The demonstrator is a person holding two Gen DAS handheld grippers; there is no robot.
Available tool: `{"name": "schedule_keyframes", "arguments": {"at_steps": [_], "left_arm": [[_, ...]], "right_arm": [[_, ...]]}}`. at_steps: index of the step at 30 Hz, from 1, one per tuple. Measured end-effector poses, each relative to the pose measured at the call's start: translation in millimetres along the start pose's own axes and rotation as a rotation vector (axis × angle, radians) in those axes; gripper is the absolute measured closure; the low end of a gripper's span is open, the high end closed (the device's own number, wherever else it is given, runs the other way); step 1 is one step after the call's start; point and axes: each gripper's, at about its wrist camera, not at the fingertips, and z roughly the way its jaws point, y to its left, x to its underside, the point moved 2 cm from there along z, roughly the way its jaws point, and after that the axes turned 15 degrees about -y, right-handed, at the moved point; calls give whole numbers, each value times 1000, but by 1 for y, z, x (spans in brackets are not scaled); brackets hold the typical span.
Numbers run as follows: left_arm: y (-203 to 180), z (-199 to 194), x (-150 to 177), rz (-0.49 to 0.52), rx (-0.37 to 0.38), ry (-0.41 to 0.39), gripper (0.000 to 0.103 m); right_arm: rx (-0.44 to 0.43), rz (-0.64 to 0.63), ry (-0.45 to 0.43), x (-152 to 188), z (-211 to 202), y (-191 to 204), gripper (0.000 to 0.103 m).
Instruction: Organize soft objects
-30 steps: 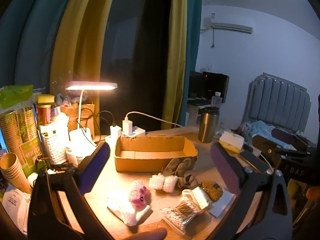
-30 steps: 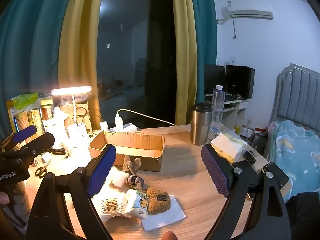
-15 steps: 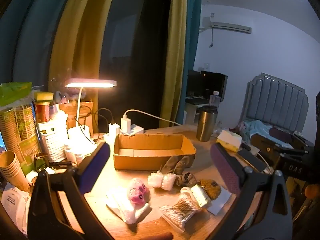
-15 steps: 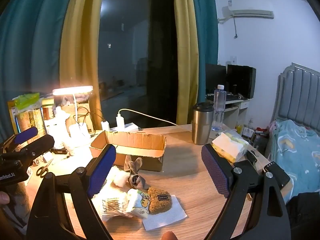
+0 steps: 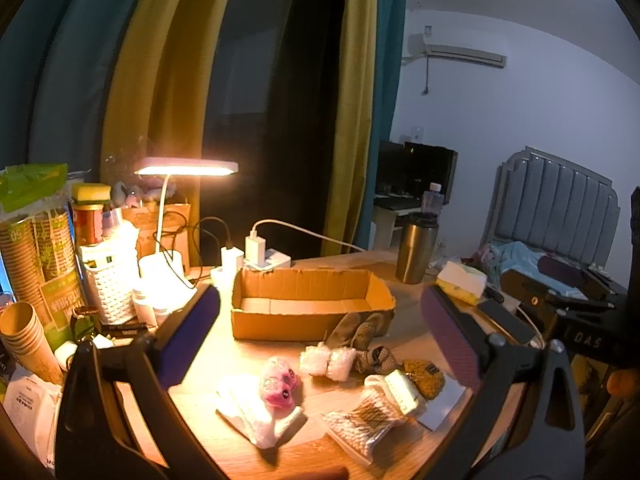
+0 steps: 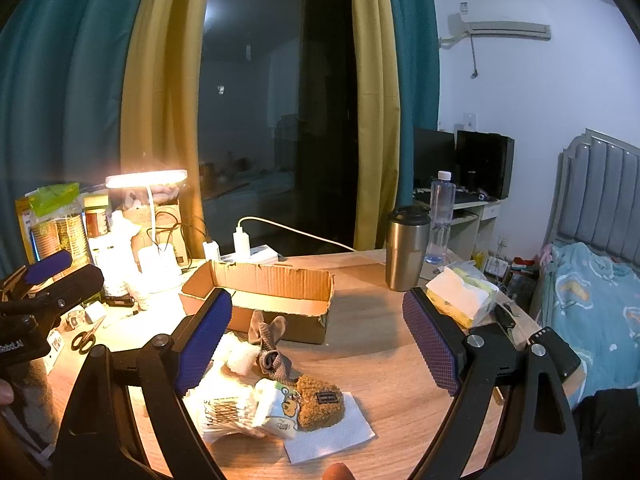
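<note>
Both claws, left claw (image 5: 320,328) and right claw (image 6: 316,336), gape wide, empty, above socks (image 6: 270,346) fronting the cardboard box (image 5: 308,308).

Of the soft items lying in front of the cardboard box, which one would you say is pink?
The small pink plush toy, resting on the white cloth at the left of the group; the brown fuzzy pouch, grey socks and white bundles are not pink.

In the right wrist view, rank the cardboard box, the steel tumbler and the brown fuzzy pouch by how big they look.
1. cardboard box
2. steel tumbler
3. brown fuzzy pouch, though it lies nearer the camera, so its place against the tumbler is unsure.
</note>
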Motion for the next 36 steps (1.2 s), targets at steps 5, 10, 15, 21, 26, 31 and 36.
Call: {"name": "schedule_keyframes", "arguments": {"at_steps": [5,10,15,21,26,31,36], "left_arm": [[-1,1,0,-3,4,6,2],[-1,1,-1,-1,6,2,2],[-2,0,0,4,12,3,2],[-3,0,-1,5,12,3,2],[-3,0,-1,6,13,4,2],[-2,1,-1,5,13,3,2],[0,1,-1,5,12,3,2]], "right_arm": [[2,3,-2,1,1,0,13],[-1,2,0,0,1,0,13],[-10,1,-2,-3,-2,0,13],[-9,2,-1,-3,-2,0,13],[-10,4,-1,-3,-1,1,13],[-9,5,-2,-3,-1,1,13],[-8,4,-3,-3,-1,1,13]]}}
